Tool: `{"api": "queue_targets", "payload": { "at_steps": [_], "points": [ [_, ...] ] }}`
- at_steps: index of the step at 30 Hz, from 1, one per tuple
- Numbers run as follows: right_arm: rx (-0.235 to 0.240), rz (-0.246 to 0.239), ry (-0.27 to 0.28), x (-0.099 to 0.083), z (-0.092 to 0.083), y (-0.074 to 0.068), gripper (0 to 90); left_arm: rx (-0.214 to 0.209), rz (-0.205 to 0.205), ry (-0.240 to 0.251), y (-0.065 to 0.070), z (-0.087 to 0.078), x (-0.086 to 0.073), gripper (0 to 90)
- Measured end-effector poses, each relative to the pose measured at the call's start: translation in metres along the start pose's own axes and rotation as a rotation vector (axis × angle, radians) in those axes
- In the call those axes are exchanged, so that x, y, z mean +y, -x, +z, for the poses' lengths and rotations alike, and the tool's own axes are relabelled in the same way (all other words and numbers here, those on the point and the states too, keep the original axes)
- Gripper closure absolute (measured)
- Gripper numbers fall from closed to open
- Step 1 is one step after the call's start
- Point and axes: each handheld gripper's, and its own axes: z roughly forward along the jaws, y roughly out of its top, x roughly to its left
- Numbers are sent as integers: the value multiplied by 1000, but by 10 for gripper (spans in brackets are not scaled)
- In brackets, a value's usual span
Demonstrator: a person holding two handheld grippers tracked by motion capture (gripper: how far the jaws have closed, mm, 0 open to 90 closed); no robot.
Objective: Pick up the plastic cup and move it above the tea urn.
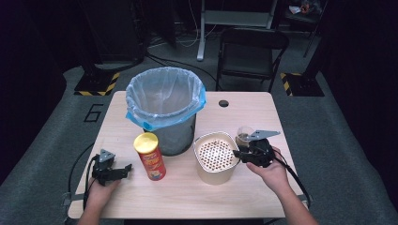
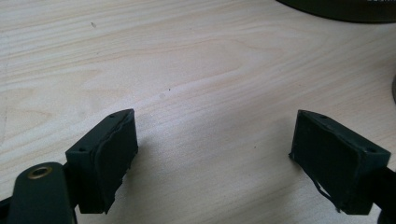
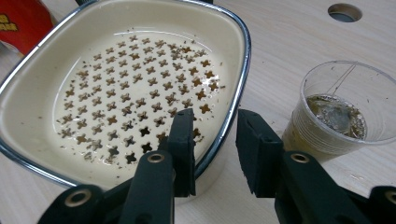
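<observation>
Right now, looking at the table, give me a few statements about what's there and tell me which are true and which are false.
1. The bin is lined with a blue bag. True.
2. The chip can lies on its side. False: it stands upright, yellow lid on top.
3. The right gripper straddles the rim of the cream strainer container. True.
4. The plastic cup is empty. False: brownish liquid and residue sit in it.
5. The left gripper is shut on the can. False: its jaws are open over bare table.
</observation>
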Motion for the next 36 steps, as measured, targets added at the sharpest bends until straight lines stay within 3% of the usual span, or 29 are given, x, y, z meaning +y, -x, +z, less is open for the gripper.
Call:
{"api": "queue_targets", "payload": {
  "at_steps": [6,11,20,26,27,31,32,36],
  "points": [
    [15,2,12,-3,-6,-3,706,2,3,-1,0,0,0,141],
    [32,-31,16,-7,-12,-7,712,-1,-1,1,0,0,0,141],
    [58,-48,11,-9,-15,-10,738,-1,-1,0,0,0,0,141],
    [64,-41,49,-8,-19,-8,659,0,-2,1,0,0,0,141],
    [63,-36,75,-6,-23,-5,619,0,-1,1,0,0,0,141],
    [35,-38,99,-4,-29,1,556,0,-2,1,0,0,0,141],
    [2,-49,110,-3,-32,7,509,0,-3,1,0,0,0,141],
    [-42,-53,125,-5,-34,17,484,0,-3,1,0,0,0,142]
  ]
}}
